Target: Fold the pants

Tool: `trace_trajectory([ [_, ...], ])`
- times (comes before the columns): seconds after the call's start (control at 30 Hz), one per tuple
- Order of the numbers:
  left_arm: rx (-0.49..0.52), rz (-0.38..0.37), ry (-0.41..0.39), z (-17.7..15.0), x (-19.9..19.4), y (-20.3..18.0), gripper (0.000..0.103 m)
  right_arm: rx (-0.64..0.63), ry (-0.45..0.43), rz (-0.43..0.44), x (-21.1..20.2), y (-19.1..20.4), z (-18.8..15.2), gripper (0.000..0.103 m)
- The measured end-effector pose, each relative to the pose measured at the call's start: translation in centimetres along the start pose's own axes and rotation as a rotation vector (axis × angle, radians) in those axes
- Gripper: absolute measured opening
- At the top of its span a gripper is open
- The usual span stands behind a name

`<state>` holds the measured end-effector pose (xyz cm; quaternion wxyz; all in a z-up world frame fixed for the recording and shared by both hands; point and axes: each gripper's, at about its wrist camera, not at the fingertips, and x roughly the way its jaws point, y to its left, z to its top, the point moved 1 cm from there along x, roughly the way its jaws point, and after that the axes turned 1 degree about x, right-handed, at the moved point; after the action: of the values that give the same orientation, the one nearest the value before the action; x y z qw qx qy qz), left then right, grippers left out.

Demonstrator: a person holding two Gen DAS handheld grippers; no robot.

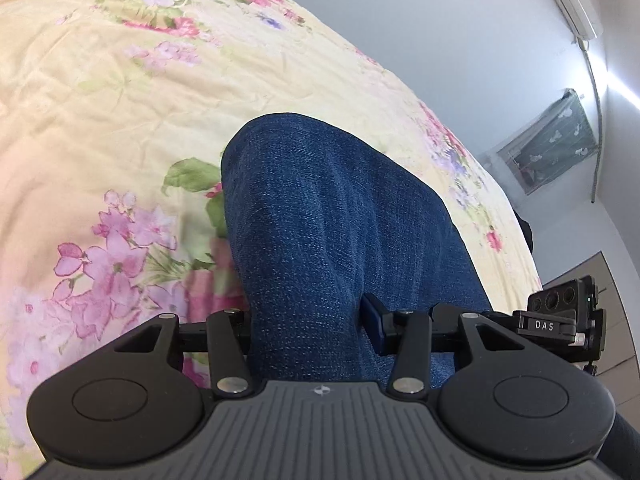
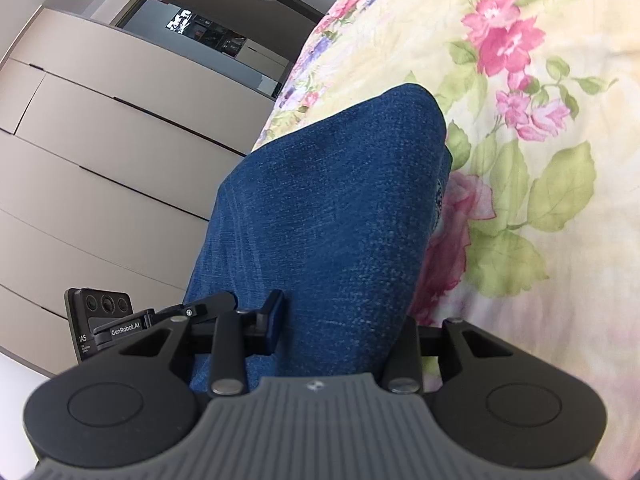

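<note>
Across the middle of both frames, the blue pants [image 1: 320,216] [image 2: 328,216] draped over the floral bedsheet [image 1: 100,100] [image 2: 540,80], with the left gripper [image 1: 308,320] and right gripper [image 2: 344,320] each clenched on the denim.

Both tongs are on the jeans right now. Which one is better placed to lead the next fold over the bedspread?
Probably neither: both grip alike. Left tongs and right tongs each clamp the jeans, with floral bedspread ahead of both. Move them together.

left hand-held gripper [image 1: 308,328]: jaws clamped on cloth | right hand-held gripper [image 2: 344,324]: jaws clamped on cloth
</note>
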<state>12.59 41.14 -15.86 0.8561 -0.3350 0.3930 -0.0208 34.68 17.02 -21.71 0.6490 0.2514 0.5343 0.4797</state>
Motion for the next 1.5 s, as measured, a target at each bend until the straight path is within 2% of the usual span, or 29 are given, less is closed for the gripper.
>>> trace_trajectory([
  [0.13,-0.043,0.018,0.009,-1.1,1.9,2.6,0.059,0.034,-0.008,-0.013,2.0,-2.1,-0.9,0.033],
  [0.2,-0.026,0.023,0.000,-1.5,1.8,2.7,0.062,0.058,0.000,-0.003,2.9,-3.3,-1.3,0.038],
  [0.23,-0.013,0.033,0.000,-1.7,1.7,2.5,0.067,0.066,0.000,0.002,3.2,-3.7,-1.5,0.040],
  [0.33,0.030,0.081,0.006,-2.1,1.6,2.0,0.077,0.081,-0.011,0.016,3.5,-4.9,-2.1,0.041],
  [0.47,-0.004,0.076,0.011,-2.8,0.8,2.5,0.077,0.080,-0.024,0.004,3.1,-4.9,-3.1,0.044],
  [0.67,-0.045,0.080,0.028,-4.5,-0.9,3.0,0.078,-0.006,-0.017,-0.057,0.6,-3.7,-5.9,0.051],
  [0.87,-0.044,0.116,0.021,-5.9,-2.6,2.2,0.078,0.005,-0.015,-0.120,-2.3,-3.6,-8.9,0.056],
  [0.93,-0.049,0.137,0.020,-6.5,-3.1,1.9,0.082,0.027,-0.009,-0.139,-3.2,-3.8,-10.0,0.057],
  [1.03,-0.124,0.189,0.025,-7.8,-3.9,1.7,0.086,0.067,-0.022,-0.167,-3.7,-4.3,-10.8,0.057],
  [1.13,-0.184,0.209,0.018,-9.1,-5.1,1.2,0.085,0.048,-0.028,-0.251,-4.6,-3.1,-12.3,0.057],
  [1.2,-0.202,0.238,0.034,-9.8,-5.8,0.6,0.083,-0.004,0.002,-0.362,-5.0,-1.8,-13.8,0.057],
  [1.27,-0.226,0.314,0.038,-10.8,-6.7,-0.1,0.076,-0.066,0.019,-0.459,-5.5,-0.3,-15.3,0.058],
  [1.3,-0.233,0.352,0.033,-11.4,-7.3,-0.6,0.073,-0.097,0.018,-0.511,-5.7,0.7,-16.0,0.060],
  [1.37,-0.222,0.376,-0.003,-12.3,-8.7,-2.0,0.073,-0.151,-0.008,-0.613,-6.4,2.8,-17.3,0.071],
  [1.47,-0.173,0.354,-0.075,-13.1,-10.8,-5.4,0.078,-0.204,-0.080,-0.633,-7.8,5.9,-19.2,0.080],
  [1.5,-0.143,0.346,-0.099,-13.4,-11.4,-6.7,0.085,-0.209,-0.107,-0.622,-8.2,6.9,-19.8,0.082],
])
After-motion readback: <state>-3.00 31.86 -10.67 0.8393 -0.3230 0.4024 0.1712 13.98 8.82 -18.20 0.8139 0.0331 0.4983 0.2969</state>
